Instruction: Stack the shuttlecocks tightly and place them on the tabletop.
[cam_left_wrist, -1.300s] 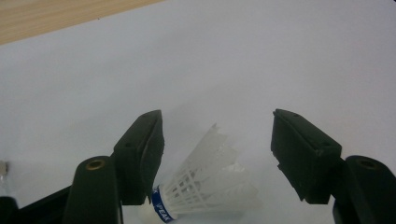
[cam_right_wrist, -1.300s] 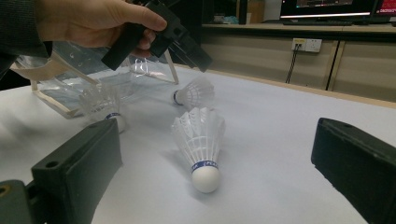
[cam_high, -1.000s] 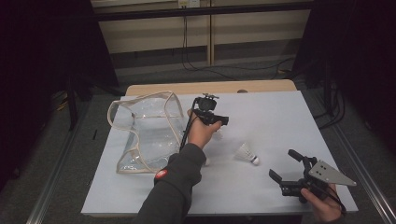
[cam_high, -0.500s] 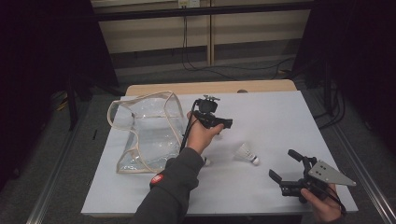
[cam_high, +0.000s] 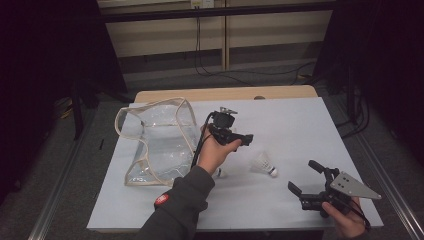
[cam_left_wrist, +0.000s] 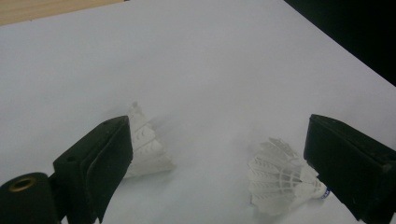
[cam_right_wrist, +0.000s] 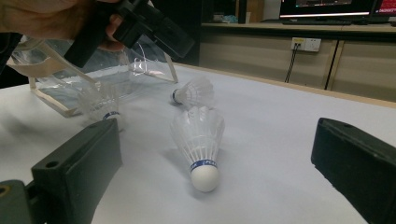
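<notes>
Three white shuttlecocks lie on the white table. One (cam_high: 262, 164) (cam_right_wrist: 200, 140) lies mid-table, right in front of my right gripper (cam_high: 303, 176), which stands open near the front right edge with nothing between its jaws. A second shuttlecock (cam_high: 218, 173) (cam_right_wrist: 100, 105) sits by the person's sleeve. A third (cam_right_wrist: 194, 92) lies farther back. My left gripper (cam_high: 240, 139) (cam_right_wrist: 154, 28) hovers above the table beside the clear bag (cam_high: 155, 140). Its jaws have just been opening and hold nothing; two shuttlecocks (cam_left_wrist: 144, 149) (cam_left_wrist: 282, 177) lie on the table below them.
The clear plastic bag (cam_right_wrist: 60, 70) with beige trim stands open-mouthed on the table's left half. A wooden strip (cam_high: 225, 93) runs along the far edge. Cables hang at the back wall (cam_high: 210, 60). Dark floor surrounds the table.
My left hand and its gripper have shifted a little to the right and nearer, away from the bag. The right gripper has kept still.
</notes>
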